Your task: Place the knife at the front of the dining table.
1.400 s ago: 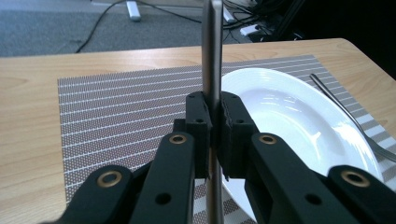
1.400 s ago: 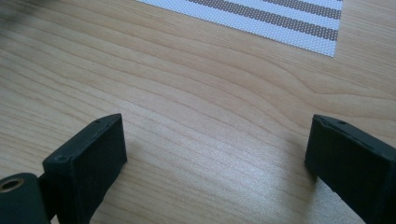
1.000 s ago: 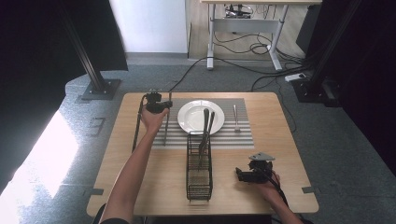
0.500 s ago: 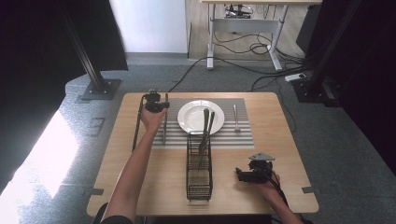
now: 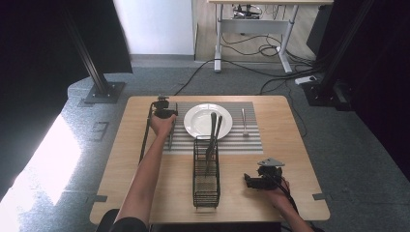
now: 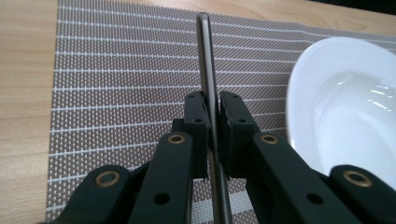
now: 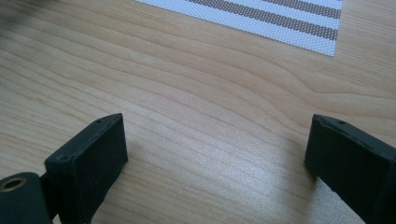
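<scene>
Wooden table (image 5: 285,145): wire rack (image 5: 206,174) between both tongs.

Left gripper (image 6: 212,128) jaws clamp a utensil handle (image 6: 208,70) that runs ahead over the placemat (image 6: 121,84). The plate (image 6: 345,107) lies on the placemat, right of those jaws. Right gripper (image 7: 215,158) jaws stand apart over bare worktop (image 7: 196,107), placemat edge ahead.
</scene>
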Motion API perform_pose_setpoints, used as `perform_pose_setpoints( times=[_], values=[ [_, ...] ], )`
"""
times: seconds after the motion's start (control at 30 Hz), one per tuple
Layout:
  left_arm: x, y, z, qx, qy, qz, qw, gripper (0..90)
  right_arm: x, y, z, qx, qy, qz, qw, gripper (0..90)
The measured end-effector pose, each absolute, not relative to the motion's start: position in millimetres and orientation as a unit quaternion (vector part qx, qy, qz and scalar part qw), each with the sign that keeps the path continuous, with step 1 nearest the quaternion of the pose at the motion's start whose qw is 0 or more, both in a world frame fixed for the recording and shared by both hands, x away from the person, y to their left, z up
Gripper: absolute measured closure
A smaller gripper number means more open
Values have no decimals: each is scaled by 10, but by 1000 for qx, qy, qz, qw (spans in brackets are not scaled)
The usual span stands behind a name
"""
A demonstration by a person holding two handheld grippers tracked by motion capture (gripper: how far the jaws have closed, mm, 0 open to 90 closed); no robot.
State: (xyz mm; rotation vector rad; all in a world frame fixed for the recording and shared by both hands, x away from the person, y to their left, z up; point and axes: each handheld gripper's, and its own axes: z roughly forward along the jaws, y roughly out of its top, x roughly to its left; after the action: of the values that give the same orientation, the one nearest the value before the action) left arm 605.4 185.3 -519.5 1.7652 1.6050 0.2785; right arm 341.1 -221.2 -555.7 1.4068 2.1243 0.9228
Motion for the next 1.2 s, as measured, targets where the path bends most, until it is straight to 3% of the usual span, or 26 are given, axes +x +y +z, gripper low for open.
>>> perform_pose_setpoints(
  times=[0.8, 1.2],
  values=[
    [6066, 1750, -5331, 694, 629, 113, 332, 838, 3407, -2209, -5553, 507, 766, 333, 214, 68],
    [6010, 1722, -5340, 706, 615, 140, 322, 821, 3398, -2203, -5550, 505, 767, 333, 214, 77]
  ],
)
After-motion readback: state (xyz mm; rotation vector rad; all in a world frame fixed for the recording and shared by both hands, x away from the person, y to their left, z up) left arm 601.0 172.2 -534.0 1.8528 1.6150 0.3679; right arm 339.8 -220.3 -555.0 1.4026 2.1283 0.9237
